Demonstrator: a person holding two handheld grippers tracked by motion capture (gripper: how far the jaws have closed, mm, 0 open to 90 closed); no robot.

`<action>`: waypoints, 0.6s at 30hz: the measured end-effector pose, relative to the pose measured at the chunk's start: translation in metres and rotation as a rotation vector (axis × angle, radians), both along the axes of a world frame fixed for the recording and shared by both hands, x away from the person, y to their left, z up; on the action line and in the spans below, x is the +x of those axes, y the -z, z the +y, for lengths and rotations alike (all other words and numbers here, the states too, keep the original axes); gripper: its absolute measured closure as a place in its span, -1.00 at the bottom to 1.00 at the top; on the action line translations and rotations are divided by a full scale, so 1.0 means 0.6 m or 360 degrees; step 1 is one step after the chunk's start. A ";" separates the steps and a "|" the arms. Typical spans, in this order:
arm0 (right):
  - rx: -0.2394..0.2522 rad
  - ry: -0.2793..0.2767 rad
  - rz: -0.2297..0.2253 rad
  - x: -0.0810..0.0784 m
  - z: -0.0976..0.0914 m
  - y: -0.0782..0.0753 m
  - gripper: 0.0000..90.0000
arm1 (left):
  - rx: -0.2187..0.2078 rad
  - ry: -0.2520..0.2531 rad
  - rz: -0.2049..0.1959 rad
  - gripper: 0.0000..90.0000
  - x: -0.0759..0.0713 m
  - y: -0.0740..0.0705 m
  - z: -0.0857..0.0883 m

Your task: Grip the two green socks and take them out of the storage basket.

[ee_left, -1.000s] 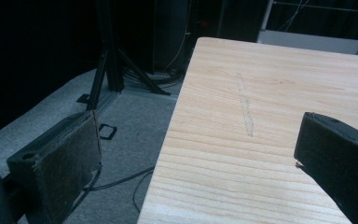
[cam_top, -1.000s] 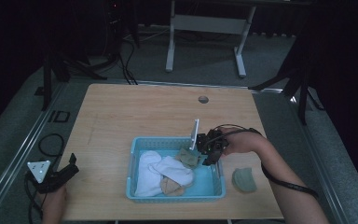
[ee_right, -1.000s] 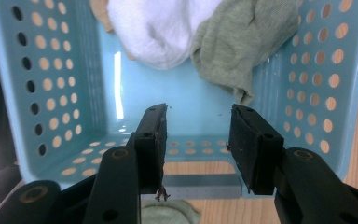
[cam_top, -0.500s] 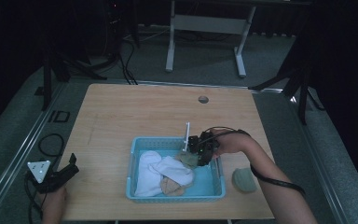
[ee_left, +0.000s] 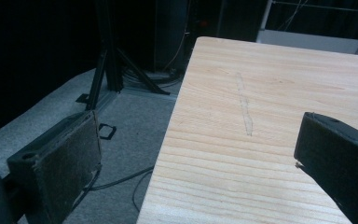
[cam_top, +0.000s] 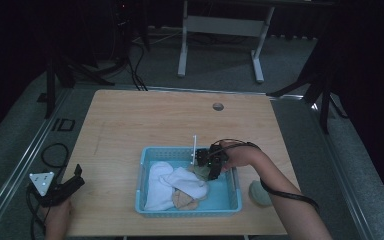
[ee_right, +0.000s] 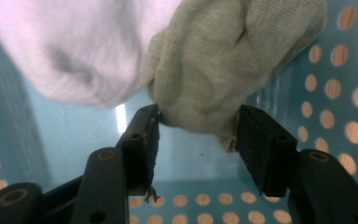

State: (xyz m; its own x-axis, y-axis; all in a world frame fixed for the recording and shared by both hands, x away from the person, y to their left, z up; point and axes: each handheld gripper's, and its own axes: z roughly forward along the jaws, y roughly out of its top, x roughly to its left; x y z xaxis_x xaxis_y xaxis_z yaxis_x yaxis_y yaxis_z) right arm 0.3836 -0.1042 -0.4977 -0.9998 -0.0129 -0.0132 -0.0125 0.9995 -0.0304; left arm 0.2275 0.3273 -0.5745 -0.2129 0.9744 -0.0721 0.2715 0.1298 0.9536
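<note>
Right gripper view: right gripper jaws, just opening, stood half-wide around green sock, not clamped | sock lay in blue basket, right side, beside white sock | gripper had dropped since earlier frames; pick pending | left gripper wide, idle.

Light wooden table, pale grain, rectangular, standing on grey carpeted floor. Small round hole near its far edge, centre-right. Faint straight scratch on the left part of the top. Blue perforated basket sits on the near half, right of centre. Greyish-green bundle lies directly on the wood just beside the basket's right wall. Left near corner bare wood.
</note>
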 end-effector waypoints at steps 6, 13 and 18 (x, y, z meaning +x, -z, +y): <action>-0.0024 -0.0025 -0.0021 -0.003 0.007 0.013 0.41 | 0.0000 0.0000 0.0003 -0.98 0.000 0.000 0.000; -0.0012 -0.0066 -0.0017 -0.006 0.005 0.003 0.75 | 0.0000 -0.0001 0.0004 -0.98 0.000 0.000 0.000; 0.0015 -0.0065 -0.0020 -0.009 -0.004 -0.025 0.77 | 0.0001 -0.0002 0.0004 -0.98 0.000 0.000 0.000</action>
